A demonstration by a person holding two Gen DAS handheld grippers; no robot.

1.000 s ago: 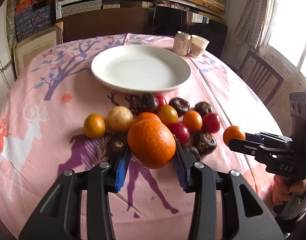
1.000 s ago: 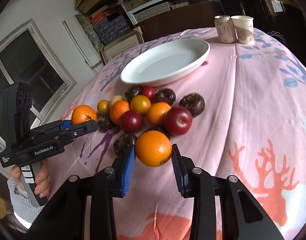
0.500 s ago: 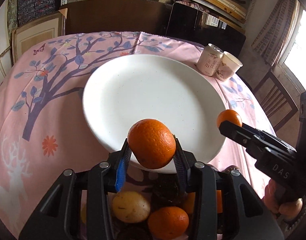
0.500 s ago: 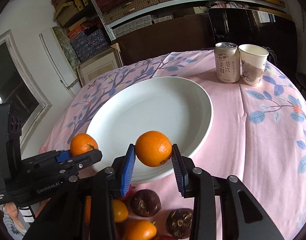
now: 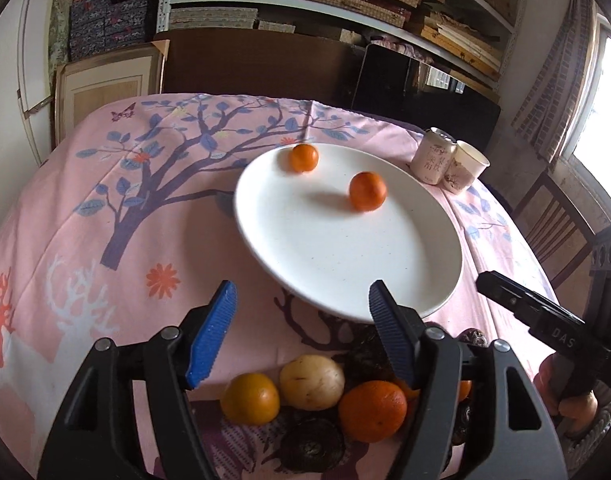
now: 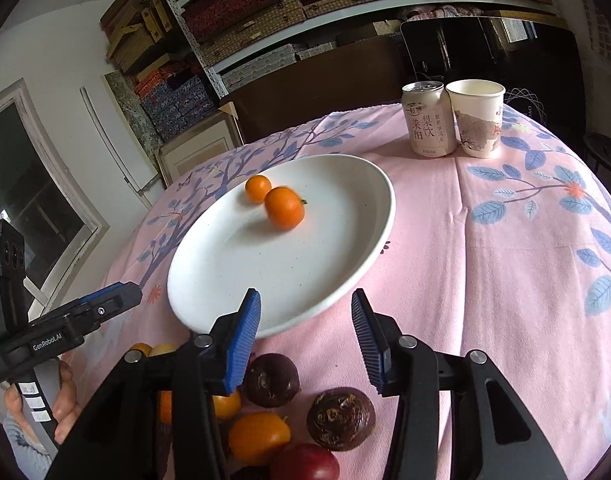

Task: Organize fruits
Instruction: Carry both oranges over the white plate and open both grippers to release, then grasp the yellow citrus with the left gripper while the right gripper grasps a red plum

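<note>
Two oranges lie on the white plate (image 5: 385,280): one (image 5: 367,191) near its middle, one (image 5: 303,158) at its far rim. In the right wrist view they show as the nearer orange (image 6: 284,207) and the farther one (image 6: 257,188) on the plate (image 6: 345,280). My left gripper (image 5: 301,332) is open and empty at the plate's near edge. My right gripper (image 6: 305,334) is open and empty, also at the near edge. A pile of fruit lies below both: a pale round fruit (image 5: 311,382), oranges (image 5: 371,410), dark brown fruits (image 6: 340,418) and a red one (image 6: 305,464).
A drinks can (image 6: 427,120) and a paper cup (image 6: 477,118) stand at the table's far right on the pink patterned cloth (image 6: 505,260). A wooden chair (image 5: 553,224) stands to the right. Shelves with boxes fill the wall behind.
Both grippers have opened and let go of their oranges, which now lie on the plate. Both grippers have drawn back to the plate's near edge.
</note>
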